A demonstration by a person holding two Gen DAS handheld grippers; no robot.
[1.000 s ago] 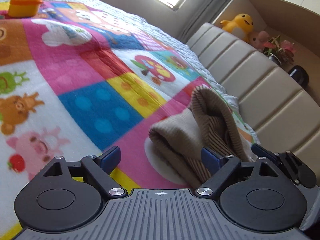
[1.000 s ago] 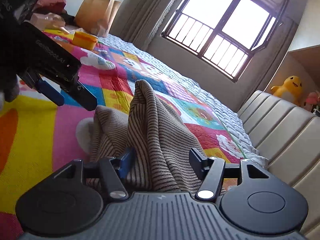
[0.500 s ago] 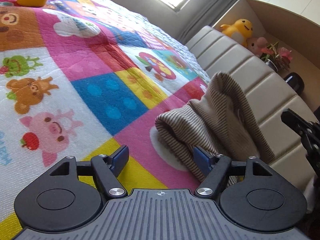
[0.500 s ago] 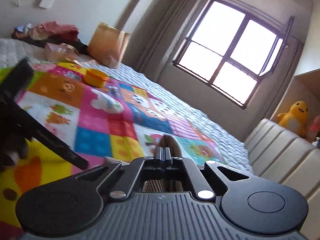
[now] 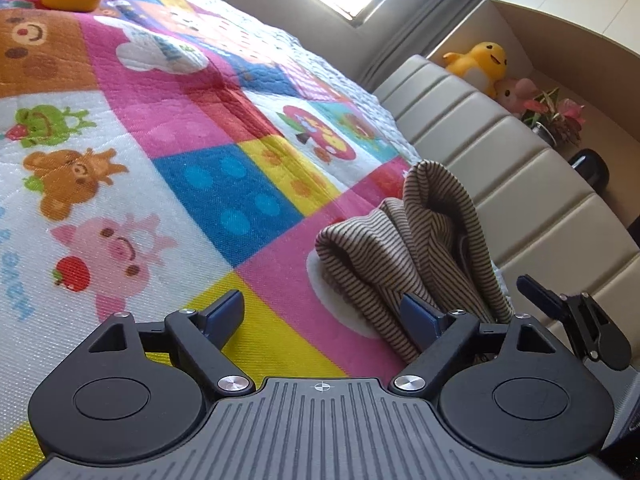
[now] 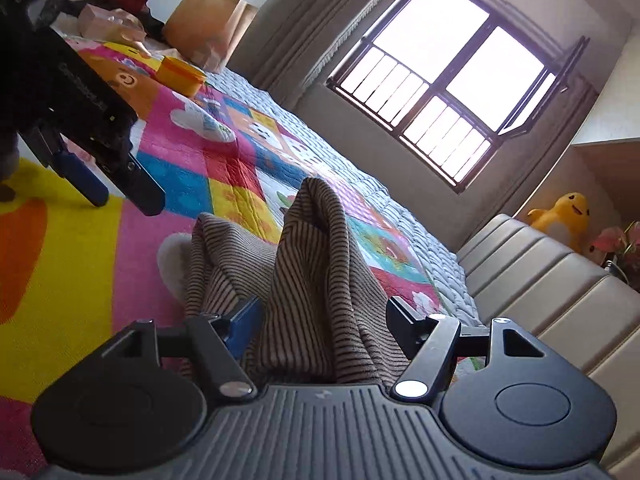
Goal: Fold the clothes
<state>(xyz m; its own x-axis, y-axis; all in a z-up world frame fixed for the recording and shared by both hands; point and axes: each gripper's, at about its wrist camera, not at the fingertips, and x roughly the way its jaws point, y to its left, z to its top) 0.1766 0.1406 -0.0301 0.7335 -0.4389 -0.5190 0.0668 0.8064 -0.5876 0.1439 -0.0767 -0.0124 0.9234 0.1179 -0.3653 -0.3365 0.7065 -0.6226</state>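
Both wrist cams low over quilt, facing headboard, sharing striped garment close-up.

Each gripper is matte black plastic. The left gripper has a grey ribbed central plate with a small crosshair mark at its front edge, flanked by two rounded black housings, each with a shallow circular recess. Angled black link arms carry silver round-head screws at their pivots and smaller screws further out. The fingers end in dark blue pads. The right gripper is built the same way: ribbed grey plate, twin round housings, silver pivot screws, blue-faced fingertips.
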